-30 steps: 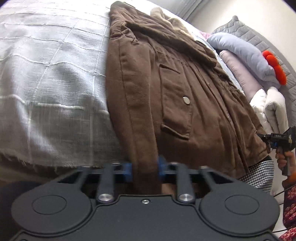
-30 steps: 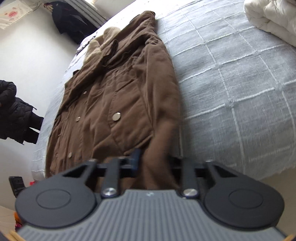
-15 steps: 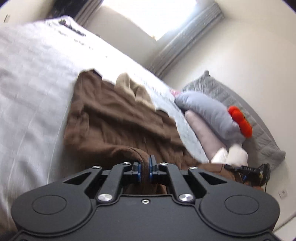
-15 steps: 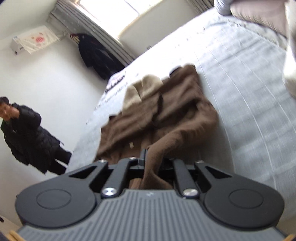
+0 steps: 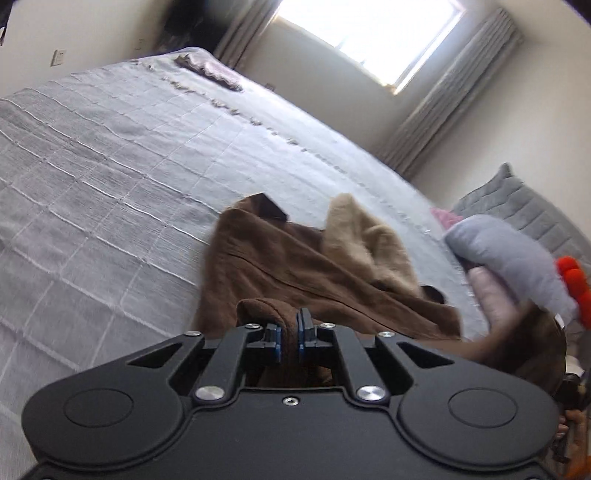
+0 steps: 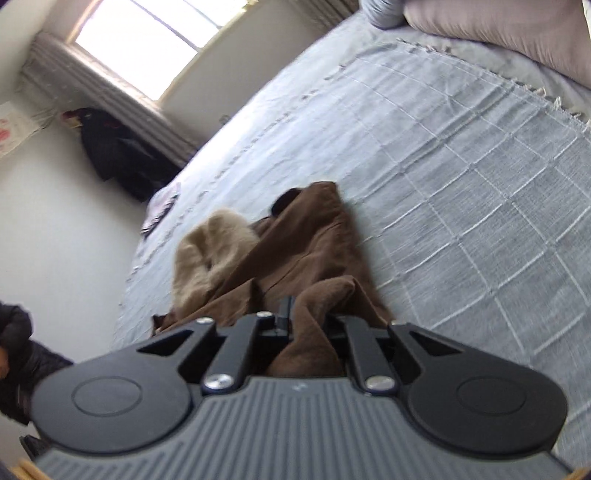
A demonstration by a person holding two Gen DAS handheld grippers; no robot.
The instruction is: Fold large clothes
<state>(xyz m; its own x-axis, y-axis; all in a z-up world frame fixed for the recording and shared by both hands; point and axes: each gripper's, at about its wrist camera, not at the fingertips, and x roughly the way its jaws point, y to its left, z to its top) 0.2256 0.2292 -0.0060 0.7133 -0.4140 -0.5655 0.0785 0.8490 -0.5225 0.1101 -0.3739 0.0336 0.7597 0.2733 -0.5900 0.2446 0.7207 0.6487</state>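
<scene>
A brown coat (image 5: 295,269) with a beige fleece collar (image 5: 362,232) lies on the grey checked bedspread (image 5: 110,184). My left gripper (image 5: 289,334) is shut on a fold of the coat's lower edge and holds it lifted above the bed. My right gripper (image 6: 306,319) is shut on the other side of the coat's (image 6: 306,251) lower edge, with brown cloth bunched between its jaws. The beige collar (image 6: 210,254) shows at the far end. The lifted lower part hangs toward the upper part.
Grey and pink pillows (image 5: 509,258) and a red-orange toy (image 5: 572,288) lie at the bed's right. A window (image 5: 362,33) with curtains is behind. A dark garment (image 6: 114,155) hangs by the wall. A person in black (image 6: 18,354) stands at the left.
Both grippers have lifted the coat's lower edge off the bed and carried it forward toward the collar. The coat, flat a second ago, is now doubled up.
</scene>
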